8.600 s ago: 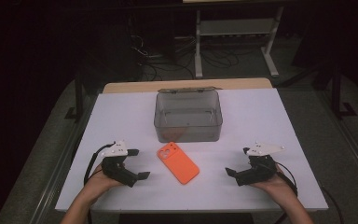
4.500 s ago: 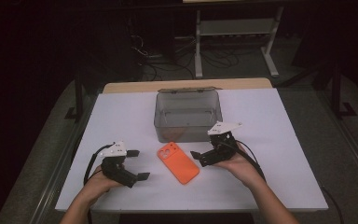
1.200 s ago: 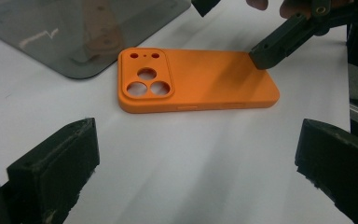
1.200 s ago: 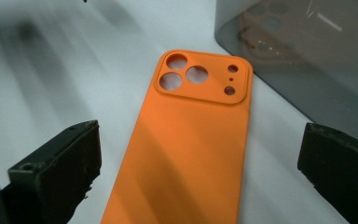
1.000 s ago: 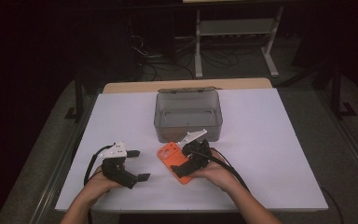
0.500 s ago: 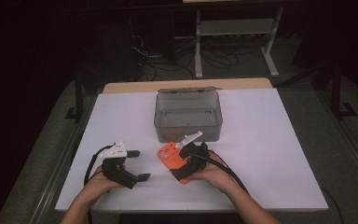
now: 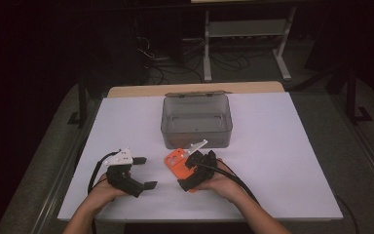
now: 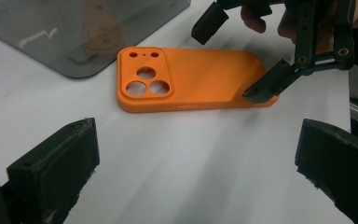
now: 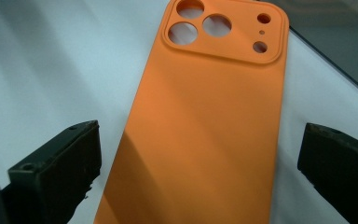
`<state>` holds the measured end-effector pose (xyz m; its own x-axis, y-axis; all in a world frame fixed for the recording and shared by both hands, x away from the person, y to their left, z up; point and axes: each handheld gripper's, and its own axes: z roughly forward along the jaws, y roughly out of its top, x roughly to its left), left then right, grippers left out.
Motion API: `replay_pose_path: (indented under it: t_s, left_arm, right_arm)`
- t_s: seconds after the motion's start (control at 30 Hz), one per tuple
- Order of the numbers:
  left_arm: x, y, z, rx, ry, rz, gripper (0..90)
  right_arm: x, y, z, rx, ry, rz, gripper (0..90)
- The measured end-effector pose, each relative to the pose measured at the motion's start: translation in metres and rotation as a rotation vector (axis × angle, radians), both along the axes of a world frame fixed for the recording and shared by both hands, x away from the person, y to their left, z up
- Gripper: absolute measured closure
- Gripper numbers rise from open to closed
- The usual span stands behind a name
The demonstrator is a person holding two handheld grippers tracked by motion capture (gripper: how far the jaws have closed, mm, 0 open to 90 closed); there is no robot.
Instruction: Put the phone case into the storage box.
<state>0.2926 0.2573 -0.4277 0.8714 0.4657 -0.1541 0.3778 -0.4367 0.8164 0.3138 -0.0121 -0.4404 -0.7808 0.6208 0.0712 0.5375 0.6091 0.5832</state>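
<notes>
An orange phone case [image 7: 174, 160] lies back up on the white table sheet [image 7: 282, 161], camera cutouts toward the grey box. My right gripper [image 7: 189, 171] stands open at the case's near end, one jaw on each side of it. In the right gripper view the case [image 9: 205, 130] runs up between the two wide-apart jaws of the right gripper [image 9: 200, 172]. My left gripper [image 7: 145, 172] rests open on the sheet, left of the case, holding nothing. In the left gripper view the case [image 8: 196, 79] lies ahead of the left gripper [image 8: 196, 172], with the right gripper [image 8: 235, 56] straddling its far end.
A translucent grey box [image 7: 196, 119] with its lid off or folded back stands just behind the case; its wall [image 8: 74, 32] and corner [image 9: 345, 37] appear in the gripper views. White sheet spreads to the right and far left. Dark floor and a metal stand lie beyond the table.
My right gripper has travelled from the table's right side leftward to the orange case and now straddles its near end. The left gripper has stayed put.
</notes>
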Motion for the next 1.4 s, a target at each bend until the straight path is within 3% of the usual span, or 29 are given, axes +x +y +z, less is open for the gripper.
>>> replay_pose_path:
  t_s: [1.4]
  left_arm:
    - [-0.0007,-0.0002,-0.0006,0.003,0.001,-0.007,0.0]
  right_arm:
    - [-0.0051,0.0058,-0.0043,-0.080,-0.005,-0.024,5.8]
